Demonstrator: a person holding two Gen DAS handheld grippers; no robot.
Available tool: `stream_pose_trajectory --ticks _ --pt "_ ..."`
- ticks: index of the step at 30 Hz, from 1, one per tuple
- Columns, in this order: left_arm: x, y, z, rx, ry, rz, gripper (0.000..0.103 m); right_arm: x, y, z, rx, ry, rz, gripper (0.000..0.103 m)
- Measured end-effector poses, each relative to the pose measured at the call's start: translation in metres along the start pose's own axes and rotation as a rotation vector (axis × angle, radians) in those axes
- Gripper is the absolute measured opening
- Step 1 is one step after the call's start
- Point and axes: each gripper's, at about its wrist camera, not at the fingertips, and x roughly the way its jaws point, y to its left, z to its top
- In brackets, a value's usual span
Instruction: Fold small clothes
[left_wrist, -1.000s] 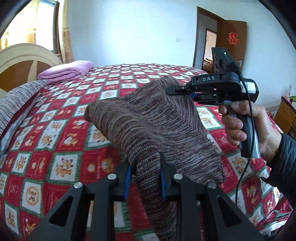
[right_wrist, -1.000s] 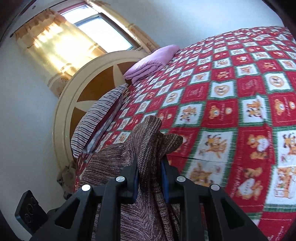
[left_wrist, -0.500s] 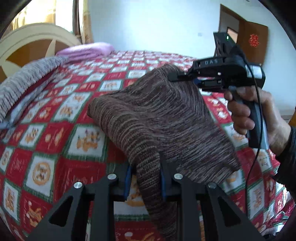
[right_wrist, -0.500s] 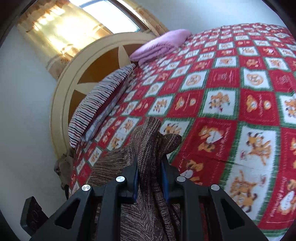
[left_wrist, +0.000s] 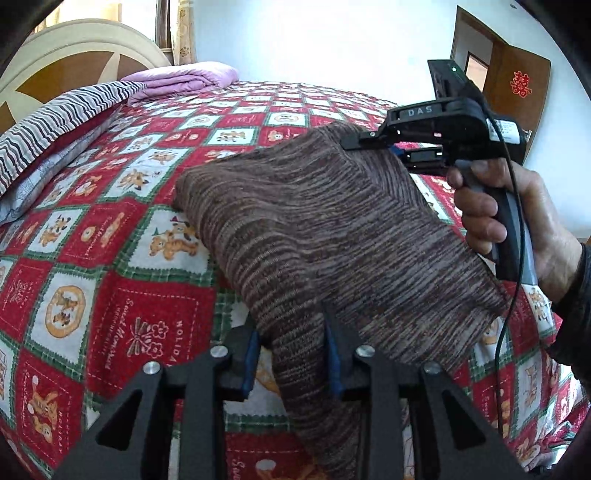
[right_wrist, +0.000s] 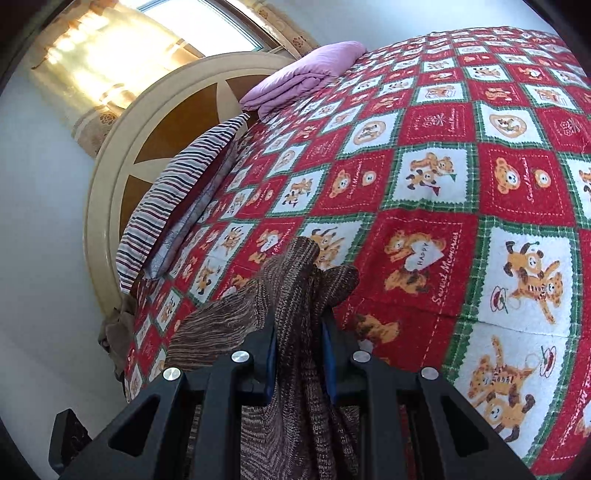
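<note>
A brown striped knit garment is stretched between my two grippers just above the red patchwork bedspread, its far fold resting on the bed. My left gripper has one corner between its jaws, which are opening; a gap shows beside the left pad. My right gripper, held by a hand, is shut on the opposite corner. In the right wrist view the garment bunches up between the right gripper's pads.
A folded purple blanket and a striped pillow lie by the round headboard. A wooden door stands open at the back right. Bare bedspread stretches beyond the garment.
Both grippers have sunk toward the bed with the garment, whose far fold now rests on the bedspread. The left jaws have spread wider; the right grip is unchanged.
</note>
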Motion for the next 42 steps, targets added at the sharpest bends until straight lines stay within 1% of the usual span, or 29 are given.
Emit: stream_pose_trajectory --ticks 8,9,11,14,15,16,18,20,22,23,25,26,27,28,29,30,32,34,35,36,37,38,39,42 --pt "0.002 0.003 -0.001 -0.005 -0.003 0.013 0.044 0.006 -0.005 0.001 0.013 0.005 -0.023 0.021" --pt "0.002 0.003 -0.002 -0.004 -0.004 0.017 0.047 0.007 -0.004 0.001 0.005 0.007 -0.033 0.021" --pt "0.004 0.004 -0.003 -0.001 -0.011 0.046 0.060 0.011 -0.002 0.003 -0.015 0.012 -0.060 0.021" --pt "0.008 0.008 -0.004 -0.012 -0.013 0.051 0.070 0.019 -0.005 0.002 -0.027 0.033 -0.103 0.021" --pt "0.009 0.011 -0.004 -0.020 -0.013 0.047 0.072 0.021 -0.008 0.001 -0.017 0.039 -0.107 0.021" --pt "0.009 0.013 -0.005 -0.026 -0.014 0.047 0.076 0.023 -0.013 0.001 0.000 0.044 -0.104 0.021" --pt "0.011 0.016 -0.005 -0.040 -0.015 0.048 0.081 0.023 -0.018 -0.001 0.017 0.048 -0.098 0.021" --pt "0.009 0.020 -0.004 -0.062 -0.007 0.036 0.081 0.022 -0.017 -0.002 0.008 0.051 -0.099 0.022" --pt "0.006 0.020 -0.001 -0.062 -0.002 0.044 0.081 0.014 -0.013 -0.003 -0.009 0.037 -0.103 0.024" --pt "0.000 0.021 0.003 -0.064 -0.016 0.054 0.081 0.010 -0.010 -0.003 -0.015 0.030 -0.102 0.025" --pt "-0.015 0.025 0.012 -0.068 -0.085 0.088 0.083 -0.002 -0.004 -0.006 -0.037 0.013 -0.104 0.026" --pt "-0.022 0.027 0.018 -0.067 -0.127 0.118 0.088 -0.007 -0.001 -0.008 -0.045 0.008 -0.105 0.027" --pt "-0.025 0.030 0.023 -0.065 -0.145 0.134 0.092 -0.013 0.002 -0.011 -0.051 0.004 -0.102 0.032" --pt "-0.024 0.033 0.027 -0.064 -0.156 0.150 0.094 -0.020 0.005 -0.015 -0.059 0.003 -0.091 0.037" --pt "-0.021 0.037 0.033 -0.062 -0.162 0.178 0.094 -0.028 0.009 -0.021 -0.071 0.001 -0.077 0.045" --pt "-0.015 0.041 0.037 -0.060 -0.158 0.195 0.094 -0.036 0.013 -0.027 -0.084 0.000 -0.070 0.048" --pt "-0.001 0.047 0.043 -0.051 -0.145 0.225 0.094 -0.050 0.022 -0.045 -0.133 0.026 -0.074 0.048" --pt "0.012 0.050 0.047 -0.032 -0.142 0.266 0.095 -0.058 0.028 -0.068 -0.189 0.066 -0.136 0.048" --pt "0.020 0.050 0.050 -0.014 -0.147 0.297 0.095 -0.058 0.029 -0.076 -0.195 0.084 -0.137 0.045" --pt "0.024 0.050 0.052 -0.005 -0.152 0.310 0.096 -0.057 0.028 -0.085 -0.198 0.110 -0.135 0.028" --pt "0.027 0.049 0.051 0.004 -0.154 0.324 0.100 -0.056 0.028 -0.094 -0.208 0.129 -0.158 0.018" --pt "0.030 0.047 0.051 0.013 -0.156 0.338 0.101 -0.056 0.029 -0.100 -0.229 0.127 -0.187 0.014" --pt "0.032 0.044 0.052 0.022 -0.153 0.347 0.101 -0.058 0.030 -0.103 -0.244 0.116 -0.193 0.010" --pt "0.028 0.035 0.051 0.046 -0.142 0.366 0.101 -0.078 0.034 -0.105 -0.249 0.056 -0.204 0.009"
